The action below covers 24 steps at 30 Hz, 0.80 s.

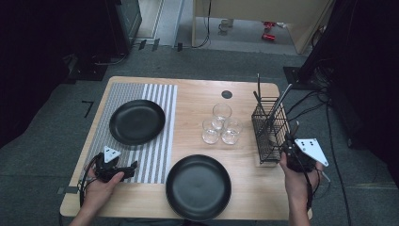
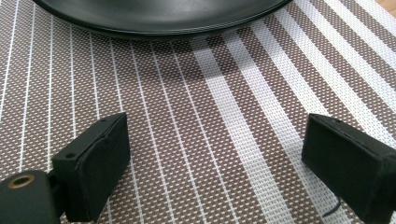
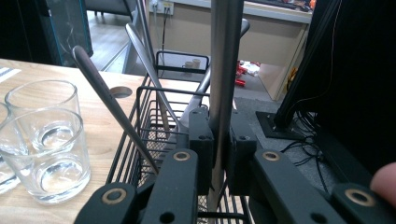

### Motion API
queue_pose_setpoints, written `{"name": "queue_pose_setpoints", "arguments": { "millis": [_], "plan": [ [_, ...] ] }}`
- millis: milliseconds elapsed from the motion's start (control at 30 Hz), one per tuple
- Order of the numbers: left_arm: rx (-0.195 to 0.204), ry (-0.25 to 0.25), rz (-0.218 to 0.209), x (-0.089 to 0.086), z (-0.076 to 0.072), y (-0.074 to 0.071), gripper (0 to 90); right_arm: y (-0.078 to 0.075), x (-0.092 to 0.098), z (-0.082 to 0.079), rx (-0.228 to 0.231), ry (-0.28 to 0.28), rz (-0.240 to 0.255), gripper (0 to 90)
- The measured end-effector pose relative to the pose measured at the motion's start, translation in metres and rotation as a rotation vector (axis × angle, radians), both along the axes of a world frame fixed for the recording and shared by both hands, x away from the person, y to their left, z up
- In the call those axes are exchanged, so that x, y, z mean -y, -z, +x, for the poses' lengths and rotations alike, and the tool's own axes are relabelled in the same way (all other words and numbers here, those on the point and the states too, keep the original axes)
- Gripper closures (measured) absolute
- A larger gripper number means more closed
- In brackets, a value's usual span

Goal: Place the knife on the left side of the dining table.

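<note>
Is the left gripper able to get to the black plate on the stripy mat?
Probably yes. The left gripper rests on the striped mat with jaws open, and the black plate lies just ahead. Only bare mat lies between them.

Overhead camera faces the table [image 1: 188,94]; tool cameras sit close, perhaps angled downward.

floor [image 1: 47,141]: grey carpet | wooden table [image 1: 197,94]; dark surroundings; beige cabinet [image 1: 263,19]
</note>
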<state>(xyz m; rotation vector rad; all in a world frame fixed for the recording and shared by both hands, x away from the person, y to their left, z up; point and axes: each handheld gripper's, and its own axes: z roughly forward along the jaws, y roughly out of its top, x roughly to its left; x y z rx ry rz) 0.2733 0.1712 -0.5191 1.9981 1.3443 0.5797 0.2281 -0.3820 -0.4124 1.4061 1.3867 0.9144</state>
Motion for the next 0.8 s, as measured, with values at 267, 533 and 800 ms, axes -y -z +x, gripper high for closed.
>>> {"name": "queue_pose_setpoints", "arguments": {
  "millis": [267,533,800],
  "plan": [
    [0.000,0.000,0.000,0.000,0.000,0.000,7.9,-0.009,-0.001,0.000,0.029,-0.013,0.033,84.5],
    [0.000,0.000,0.000,0.000,0.000,0.000,7.9,-0.020,-0.001,-0.004,0.059,-0.022,0.057,84.5],
    [0.000,0.000,0.000,0.000,0.000,0.000,8.0,-0.035,-0.002,-0.009,0.083,-0.048,0.077,84.5]
  ]
}}
